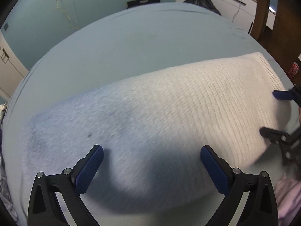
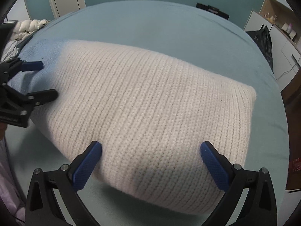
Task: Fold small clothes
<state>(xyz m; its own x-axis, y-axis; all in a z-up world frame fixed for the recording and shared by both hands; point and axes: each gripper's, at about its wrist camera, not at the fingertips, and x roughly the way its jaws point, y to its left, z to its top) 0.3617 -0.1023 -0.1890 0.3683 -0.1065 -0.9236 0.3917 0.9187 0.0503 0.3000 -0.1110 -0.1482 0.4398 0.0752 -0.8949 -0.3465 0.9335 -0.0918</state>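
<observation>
A knitted garment, white shading to pale blue at one end, lies folded flat on the light blue bed sheet. In the left wrist view the garment fills the middle, with its blue end to the left. In the right wrist view the garment shows mostly its white part. My left gripper is open and empty, just above the garment's near edge. My right gripper is open and empty over the white end. Each gripper shows in the other's view, the right one at the right edge and the left one at the left edge.
A black bag sits past the bed's far right side near white cabinets. A white puffy jacket lies at the far left. A pink cloth is near my right. A red can stands by wooden furniture.
</observation>
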